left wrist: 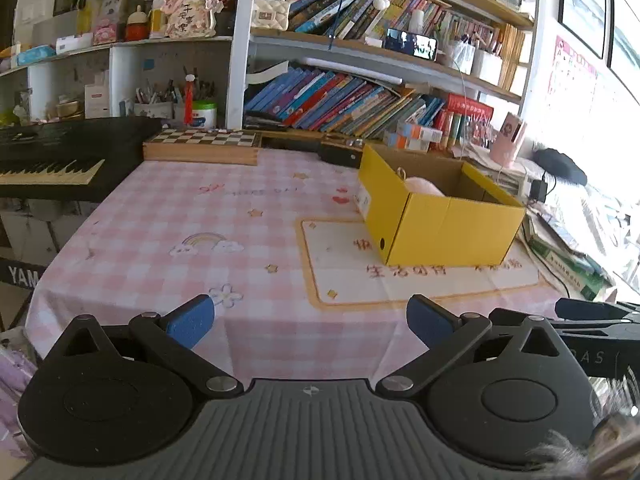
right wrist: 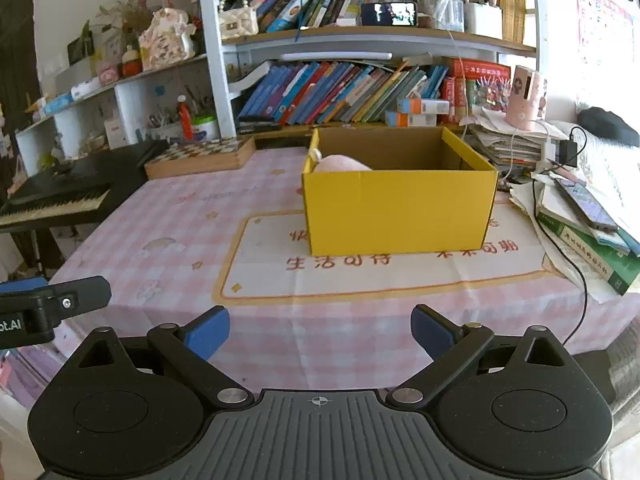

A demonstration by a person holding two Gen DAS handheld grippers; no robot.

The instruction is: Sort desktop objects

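So both claws are hanging back at the near edge of the surface (right wrist: 168,240), the one with the pink checked cloth, and neither has anything in it. The left claw (left wrist: 310,320) has its blue pads spread wide, and the right claw (right wrist: 320,330) is the same, wide apart with only tablecloth between the pads.

The yellow box (right wrist: 400,208) sits toward 12 o'clock from the right claw, and more like 1 o'clock from the left one. It's open on top with a pale pink soft thing (right wrist: 340,163) tucked into its left rear corner. I can't tell what that actually is, only the top pokes above the wall.

The cloth between the claws and the box looks bare, so my guess is the sorting is either nearly wrapped up or the next item has to come from the clutter at 2 to 3 o'clock in the right view: the stack of books (right wrist: 592,256), the remote (right wrist: 586,204) lying on top of it and the black cable (right wrist: 576,276) trailing off the edge.

If I were going for that pile, I'd use the right claw since it's closer. Come in from above, stay clear of the cable so it doesn't snag, and keep the pads spread until they straddle the item. Then lift it over the box's near wall before letting go, so the box doesn't get shoved.
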